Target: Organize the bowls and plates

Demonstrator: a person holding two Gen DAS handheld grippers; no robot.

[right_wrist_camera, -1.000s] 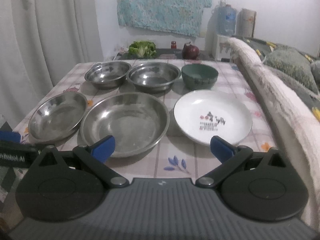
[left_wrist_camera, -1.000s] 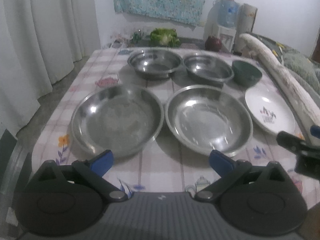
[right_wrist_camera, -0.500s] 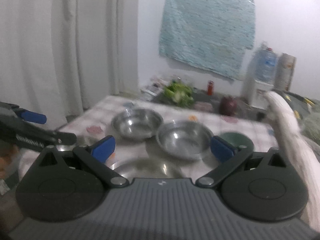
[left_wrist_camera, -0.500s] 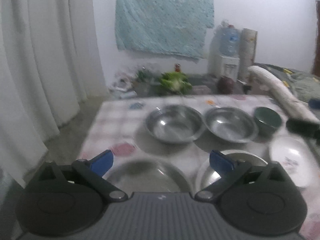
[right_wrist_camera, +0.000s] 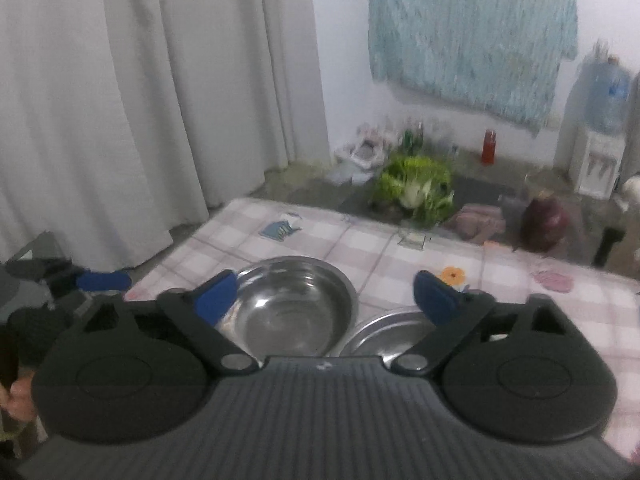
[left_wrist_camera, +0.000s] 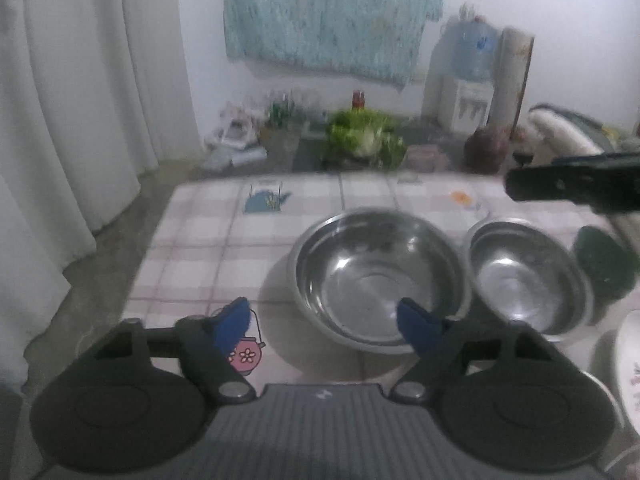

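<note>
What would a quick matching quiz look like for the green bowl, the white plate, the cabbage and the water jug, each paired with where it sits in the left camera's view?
Things:
1. green bowl
2. white plate
3. cabbage
4. water jug

Places:
A. on the dispenser by the wall
B. on the floor beyond the table
C. at the right edge, nearest the camera
D. right of the two steel bowls

Pairs: 1-D, 2-C, 3-B, 4-A

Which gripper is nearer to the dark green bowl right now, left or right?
Right. The right gripper hangs just above and behind the dark green bowl, jaws closing on nothing. The left gripper sits two steel bowls away, at the larger steel bowl, jaws closing, empty.
</note>
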